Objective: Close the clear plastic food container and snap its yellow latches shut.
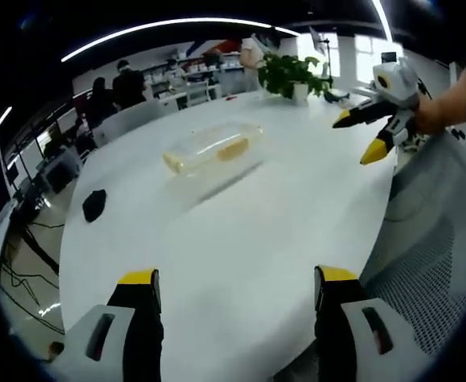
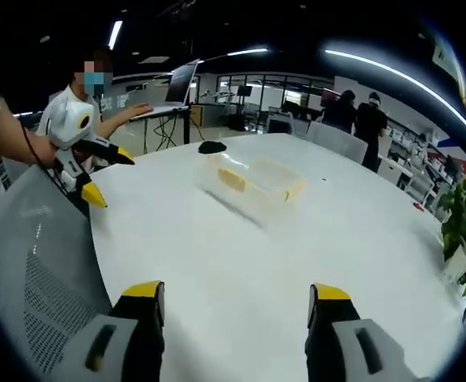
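A clear plastic food container (image 1: 214, 147) with yellow latches lies on the white table (image 1: 240, 239), well ahead of my left gripper (image 1: 236, 282), which stands open with nothing between its jaws. In the right gripper view the same container (image 2: 254, 184) rests mid-table, its yellow latches showing on the side and end; whether the lid is seated I cannot tell. My right gripper (image 2: 236, 293) is open and empty, short of the container. The right gripper (image 1: 364, 137) comes in at the upper right of the left gripper view, open. The left gripper (image 2: 107, 173) appears at left of the right gripper view, open.
A small black object (image 1: 94, 204) lies near the table's far-left edge. A potted plant (image 1: 291, 76) stands at the table's far end. A grey mesh chair back (image 1: 436, 231) sits by the near edge. People sit at desks beyond.
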Tool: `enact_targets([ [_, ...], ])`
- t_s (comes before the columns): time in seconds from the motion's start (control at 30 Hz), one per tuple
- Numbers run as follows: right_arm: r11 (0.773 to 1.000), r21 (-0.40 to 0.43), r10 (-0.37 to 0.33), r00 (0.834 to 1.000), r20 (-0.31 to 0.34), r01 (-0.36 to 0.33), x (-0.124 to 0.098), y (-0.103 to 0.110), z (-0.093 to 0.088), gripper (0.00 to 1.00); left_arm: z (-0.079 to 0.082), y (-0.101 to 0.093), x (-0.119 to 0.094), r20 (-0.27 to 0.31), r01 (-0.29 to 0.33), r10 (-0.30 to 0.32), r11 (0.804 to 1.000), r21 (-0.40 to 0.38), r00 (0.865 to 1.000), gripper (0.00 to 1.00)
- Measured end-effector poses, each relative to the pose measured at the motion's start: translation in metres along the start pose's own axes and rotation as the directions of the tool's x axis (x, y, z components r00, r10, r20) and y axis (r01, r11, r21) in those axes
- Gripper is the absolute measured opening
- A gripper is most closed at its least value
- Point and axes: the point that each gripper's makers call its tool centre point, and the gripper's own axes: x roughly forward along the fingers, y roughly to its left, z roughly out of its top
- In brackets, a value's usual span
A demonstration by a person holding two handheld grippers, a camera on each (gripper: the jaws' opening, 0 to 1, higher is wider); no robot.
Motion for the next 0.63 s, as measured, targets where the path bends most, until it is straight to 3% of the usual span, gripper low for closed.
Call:
enact_targets([
  [0.63, 1.000, -0.013, 0.007, 1.000, -0.007, -0.007, 0.0010, 0.0024, -0.0018, 0.72, -0.0001, -0.0001, 0.0019, -0.003, 0.003, -0.003, 1.000, 0.006, 1.000, 0.77],
])
